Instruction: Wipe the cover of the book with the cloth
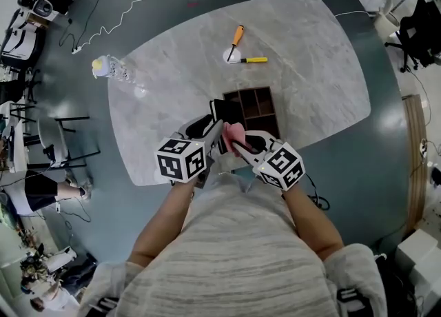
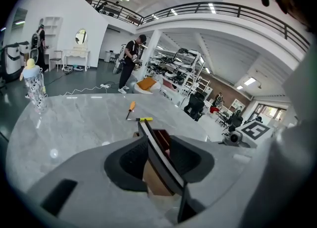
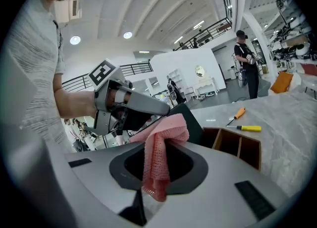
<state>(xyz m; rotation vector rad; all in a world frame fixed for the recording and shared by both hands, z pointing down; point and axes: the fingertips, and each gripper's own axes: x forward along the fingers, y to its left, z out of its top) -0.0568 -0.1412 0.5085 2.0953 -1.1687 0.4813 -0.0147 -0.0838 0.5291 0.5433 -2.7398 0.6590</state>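
Note:
A thin dark book (image 1: 219, 110) stands on edge over the table's near side, in front of the wooden box. My left gripper (image 1: 215, 129) is shut on it; in the left gripper view the book (image 2: 158, 155) runs slantwise between the jaws (image 2: 161, 162). My right gripper (image 1: 238, 145) is shut on a pink cloth (image 1: 234, 133). In the right gripper view the cloth (image 3: 159, 152) hangs folded from the jaws (image 3: 158, 165), its top lying against the book's dark cover (image 3: 194, 118). The left gripper (image 3: 148, 113) is just behind it.
A brown wooden box (image 1: 258, 105) with compartments sits just past the book on the marble table (image 1: 317, 67). Farther back lie an orange-handled screwdriver (image 1: 237, 35) and a yellow-handled tool (image 1: 253, 60). A bottle (image 1: 110, 69) stands at the table's left corner. A person (image 2: 130, 61) stands far off.

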